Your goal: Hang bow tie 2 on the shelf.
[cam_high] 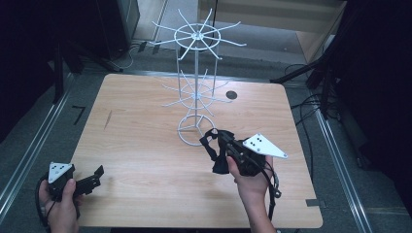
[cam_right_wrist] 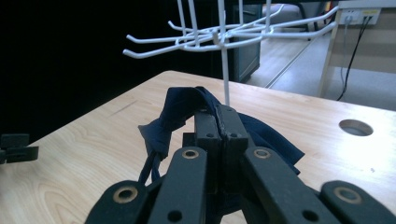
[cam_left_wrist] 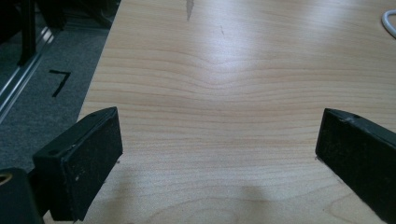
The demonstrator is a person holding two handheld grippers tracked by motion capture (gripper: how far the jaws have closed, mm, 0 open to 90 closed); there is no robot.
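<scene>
A white wire display stand (cam_high: pixel 196 82) with two tiers of hooks rises from a ring base at the table's middle back; its lower hooks (cam_right_wrist: pixel 219 35) show ahead in the right gripper view. My right gripper (cam_high: pixel 224 141) is shut on a dark navy cloth item with straps (cam_high: pixel 214 145), held above the table just in front of the stand's base; the cloth (cam_right_wrist: pixel 180 109) drapes over both sides of the closed jaws. My left gripper (cam_high: pixel 94 175) sits low at the table's front left corner, its jaws wide apart over bare wood (cam_left_wrist: pixel 219 140).
The wooden table (cam_high: pixel 145 145) has a round cable hole (cam_high: pixel 231 95) behind and right of the stand. Grey floor, metal rails and black frame legs surround it. Cables lie on the floor at the right.
</scene>
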